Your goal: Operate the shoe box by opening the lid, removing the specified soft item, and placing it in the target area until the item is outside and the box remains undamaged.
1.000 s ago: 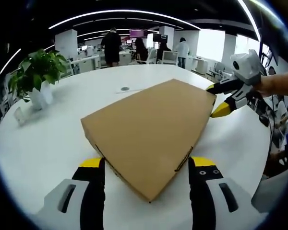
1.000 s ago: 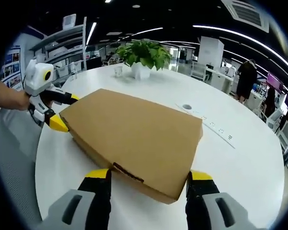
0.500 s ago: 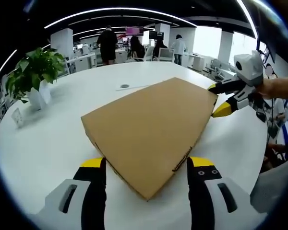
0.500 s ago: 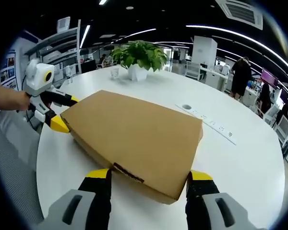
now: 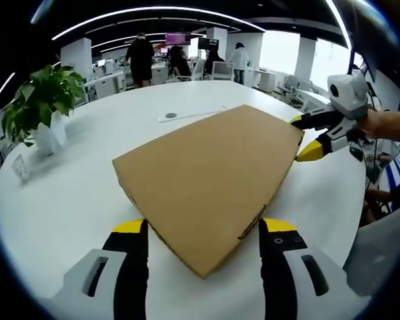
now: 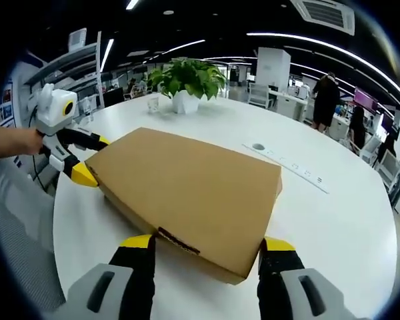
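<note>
A closed brown cardboard shoe box [image 5: 207, 177] lies flat on a round white table [image 5: 67, 200], its lid down. My left gripper [image 5: 205, 228] is open, and its yellow-tipped jaws straddle the box's near corner. The right gripper [image 5: 305, 136] is open at the far right corner, one jaw above the lid edge and one below. In the right gripper view the same box [image 6: 187, 190] has its near corner between my open right gripper [image 6: 207, 244]. There the left gripper [image 6: 92, 158] stands open around the box's left corner. Whatever is inside the box is hidden.
A potted plant [image 5: 40, 103] [image 6: 185, 80] stands on the table beyond the box. A flat white socket strip [image 6: 290, 172] [image 5: 187, 115] lies past the box. A person's hand [image 5: 387, 125] holds the right gripper. People stand in the office behind.
Both views have shifted slightly with the hands. The box has stayed put and both grippers hold their places at its corners.
</note>
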### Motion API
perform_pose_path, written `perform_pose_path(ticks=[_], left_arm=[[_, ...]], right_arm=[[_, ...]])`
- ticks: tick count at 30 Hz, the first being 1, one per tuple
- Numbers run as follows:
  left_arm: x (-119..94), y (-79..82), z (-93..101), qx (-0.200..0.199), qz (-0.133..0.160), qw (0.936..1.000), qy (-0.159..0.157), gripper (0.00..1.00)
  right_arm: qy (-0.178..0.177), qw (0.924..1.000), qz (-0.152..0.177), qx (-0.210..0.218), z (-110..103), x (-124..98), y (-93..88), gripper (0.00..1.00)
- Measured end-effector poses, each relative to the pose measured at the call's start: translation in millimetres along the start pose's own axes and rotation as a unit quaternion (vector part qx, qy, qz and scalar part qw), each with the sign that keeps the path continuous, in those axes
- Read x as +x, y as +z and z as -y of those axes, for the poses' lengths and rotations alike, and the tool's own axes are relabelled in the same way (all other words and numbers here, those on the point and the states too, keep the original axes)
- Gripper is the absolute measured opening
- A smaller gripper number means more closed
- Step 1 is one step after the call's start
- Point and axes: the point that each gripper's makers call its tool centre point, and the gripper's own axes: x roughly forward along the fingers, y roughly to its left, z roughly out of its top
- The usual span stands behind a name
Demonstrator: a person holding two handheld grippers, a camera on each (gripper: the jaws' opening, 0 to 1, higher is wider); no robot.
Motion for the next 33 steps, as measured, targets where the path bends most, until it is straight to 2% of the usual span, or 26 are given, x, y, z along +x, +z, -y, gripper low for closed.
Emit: perform_pose_path(ticks=[8,19,33], left_arm=[[-5,-4.8,-8.6,-0.004,-0.007,0.9999,-0.011,0.66],[-13,-11.6,-22.0,0.015,-0.016,0.9993,-0.03,0.66],[-30,-19.3,-32.2,0.031,-0.025,0.9983,-0.043,0.66]], right_arm=[[-0.011,0.9997,0.003,0.02,-15,0,1.5,0.59],[-0.029,0.9988,0.011,0.038,-35,1,3.3,0.59],[-0.033,0.9973,0.014,0.064,-60,4,10.3,0.58]])
